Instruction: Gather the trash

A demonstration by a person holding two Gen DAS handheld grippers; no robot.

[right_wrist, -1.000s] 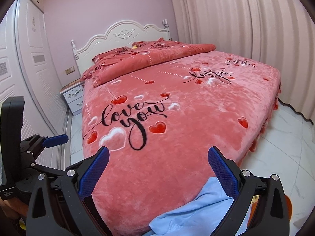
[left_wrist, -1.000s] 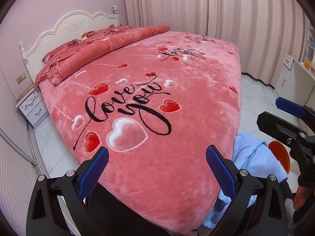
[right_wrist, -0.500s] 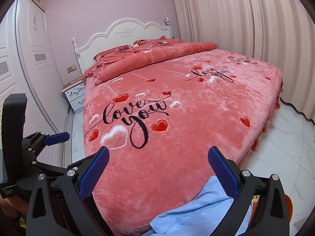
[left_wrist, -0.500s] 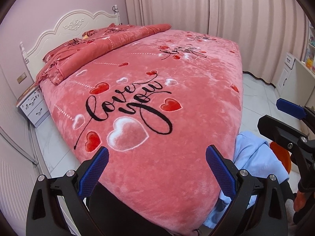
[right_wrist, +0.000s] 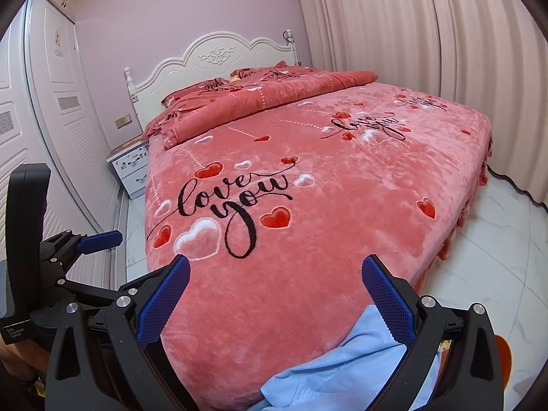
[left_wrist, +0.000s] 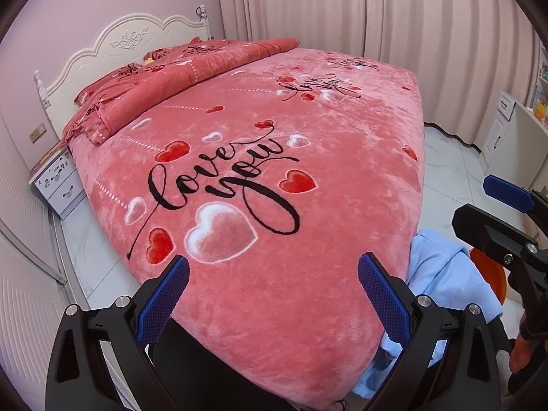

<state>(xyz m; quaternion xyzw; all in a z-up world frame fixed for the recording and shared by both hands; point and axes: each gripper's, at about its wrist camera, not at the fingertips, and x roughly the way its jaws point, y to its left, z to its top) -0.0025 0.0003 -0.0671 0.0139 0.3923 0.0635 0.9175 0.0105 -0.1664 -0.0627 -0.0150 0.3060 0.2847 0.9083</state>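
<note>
While over bed (left_wrist: pixel 308 157), tongs (left_wrist: pixel 274 294) agape.

One bed (left_wrist: pixel 308 308), one nightstand (left_wrist: pixel 58 185), two claws, one blue cloth (left_wrist: pixel 441 274).

- I see a plush, fuzzy pink cloth bedspread (left_wrist: pixel 308 137).
- My left claw (left_wrist: pixel 274 294) looks like matt black plastic, with blue textured pads (left_wrist: pixel 383 301).
- The floor (right_wrist: pixel 496 257) is glossy marbled tile.
- The light-blue garment (right_wrist: pixel 342 370) is smooth cloth.
</note>
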